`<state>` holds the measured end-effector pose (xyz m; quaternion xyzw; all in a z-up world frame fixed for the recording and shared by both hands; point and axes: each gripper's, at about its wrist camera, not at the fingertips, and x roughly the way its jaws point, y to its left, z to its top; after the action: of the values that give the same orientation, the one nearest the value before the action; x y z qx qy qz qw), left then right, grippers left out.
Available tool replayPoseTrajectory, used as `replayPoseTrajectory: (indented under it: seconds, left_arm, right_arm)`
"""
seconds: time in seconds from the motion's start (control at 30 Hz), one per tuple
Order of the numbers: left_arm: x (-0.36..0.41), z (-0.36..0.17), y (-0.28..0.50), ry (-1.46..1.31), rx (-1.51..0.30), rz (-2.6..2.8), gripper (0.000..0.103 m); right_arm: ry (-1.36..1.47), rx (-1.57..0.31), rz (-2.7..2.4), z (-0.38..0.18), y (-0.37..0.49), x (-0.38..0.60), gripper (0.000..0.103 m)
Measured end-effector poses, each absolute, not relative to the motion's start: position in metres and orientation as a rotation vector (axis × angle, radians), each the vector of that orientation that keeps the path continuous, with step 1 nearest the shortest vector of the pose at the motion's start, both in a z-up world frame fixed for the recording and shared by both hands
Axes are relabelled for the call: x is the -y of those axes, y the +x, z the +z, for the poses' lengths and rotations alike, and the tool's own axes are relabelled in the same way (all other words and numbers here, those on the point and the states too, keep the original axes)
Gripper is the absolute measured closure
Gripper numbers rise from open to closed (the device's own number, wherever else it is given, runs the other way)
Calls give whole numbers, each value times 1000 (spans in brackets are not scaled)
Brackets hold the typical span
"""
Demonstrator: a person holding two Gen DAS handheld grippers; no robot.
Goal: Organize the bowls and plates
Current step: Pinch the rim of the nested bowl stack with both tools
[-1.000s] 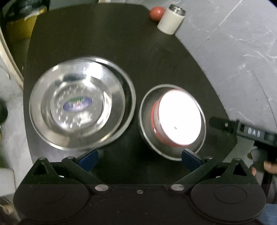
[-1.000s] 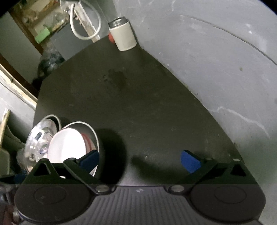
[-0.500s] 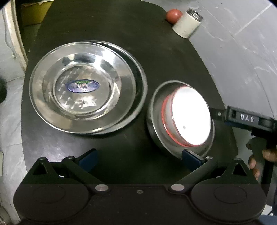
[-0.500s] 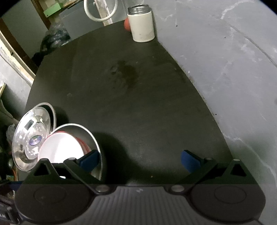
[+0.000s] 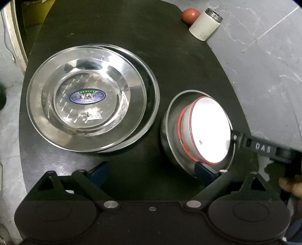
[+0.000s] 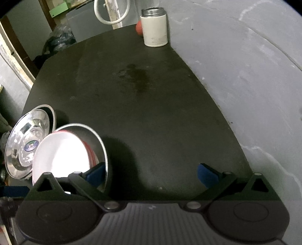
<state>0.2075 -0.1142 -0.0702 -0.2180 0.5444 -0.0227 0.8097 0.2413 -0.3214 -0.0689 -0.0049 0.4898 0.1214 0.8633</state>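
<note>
Two steel plates [image 5: 86, 98] lie stacked on the left of the dark table [image 5: 132, 37], the top one bearing a blue oval sticker. To their right a steel bowl [image 5: 169, 132] holds a white bowl with a red rim [image 5: 207, 132]. My left gripper [image 5: 151, 172] hangs open above the table's near edge, its right finger next to the steel bowl. My right gripper [image 6: 152, 175] is open too, and its left finger [image 6: 96, 175] rests at the steel bowl's rim [image 6: 94, 139]. The white bowl [image 6: 60, 154] and plates [image 6: 28, 139] show at that view's lower left.
A white cylindrical cup with a metal top [image 5: 204, 25] and a red ball [image 5: 190, 15] stand at the table's far right corner. Grey floor surrounds the table. A hand [image 5: 290, 186] holds the right gripper's handle at the right edge.
My right gripper has moved in until a finger reaches the steel bowl's rim. The top plate, blurred a second ago, now lies still. My left gripper's view has shifted and steadied.
</note>
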Motion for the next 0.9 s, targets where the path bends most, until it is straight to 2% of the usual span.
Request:
replayPoseTrajectory:
  seconds: [0.23, 0.37, 0.67, 0.73, 0.8, 0.9]
  left_arm:
    - [120, -71, 220, -485, -1157, -77, 16]
    - [134, -73, 233, -449, -1175, -123, 23]
    - [151, -77, 252, -402, -1176, -166, 25]
    - [152, -77, 253, -404, -1173, -174, 32]
    - [154, -76, 254, -408, -1162, -202, 48]
    - [161, -73, 257, -395, -1145, -241, 63]
  right_arm:
    - [-13, -1020, 207, -68, 230, 336, 0]
    - [1, -1032, 167, -69, 224, 346, 0]
    - [67, -1041, 125, -68, 219, 369, 2]
    - [85, -1036, 146, -68, 217, 372, 8]
    - [97, -1025, 174, -68, 215, 373, 14]
    - [118, -1004, 221, -65, 211, 373, 25]
